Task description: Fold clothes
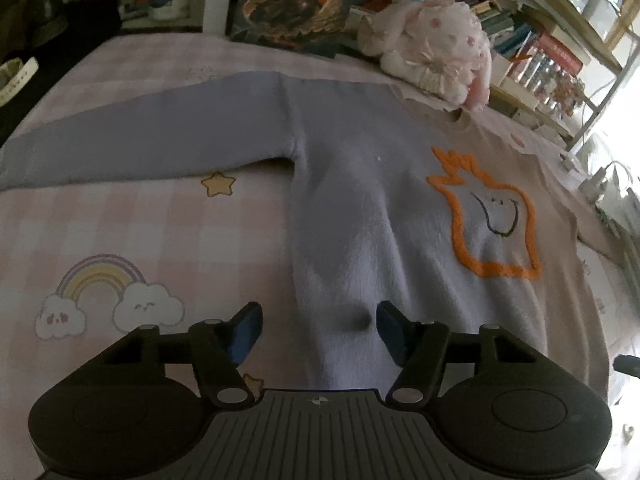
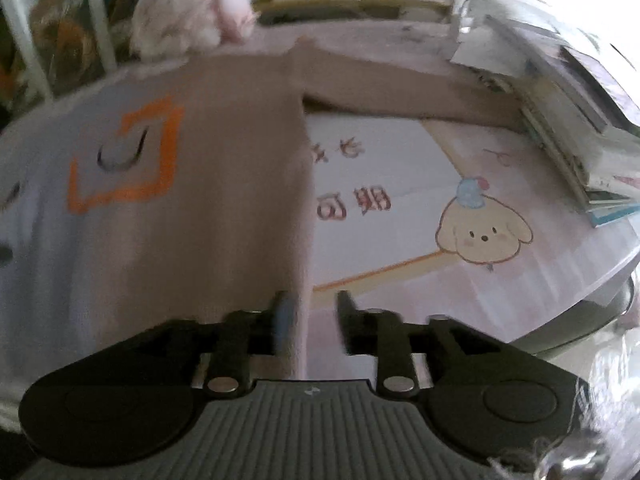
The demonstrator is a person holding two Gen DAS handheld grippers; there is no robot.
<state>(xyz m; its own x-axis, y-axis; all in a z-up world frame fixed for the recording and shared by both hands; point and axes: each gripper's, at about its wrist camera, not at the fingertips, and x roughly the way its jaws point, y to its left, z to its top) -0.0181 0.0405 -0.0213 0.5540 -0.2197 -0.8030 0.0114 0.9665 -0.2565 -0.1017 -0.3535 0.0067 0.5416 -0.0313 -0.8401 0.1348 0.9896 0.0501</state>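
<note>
A long-sleeved sweater (image 1: 360, 184), half lilac and half beige, with an orange outlined smiling figure (image 1: 484, 216), lies spread flat on a pink checked cover (image 1: 140, 232). Its lilac sleeve (image 1: 132, 144) stretches to the left. My left gripper (image 1: 318, 328) is open, its jaws either side of the sweater's lower left hem. In the right wrist view the sweater (image 2: 192, 200) shows its beige half, with the beige sleeve (image 2: 400, 92) reaching right. My right gripper (image 2: 312, 320) is open over the sweater's lower right side edge.
A pink plush toy (image 1: 436, 52) sits beyond the collar; it also shows in the right wrist view (image 2: 188, 16). Bookshelves (image 1: 500, 20) stand behind. A stack of books (image 2: 580, 140) lies at the right. The cover's right edge (image 2: 600, 280) drops off.
</note>
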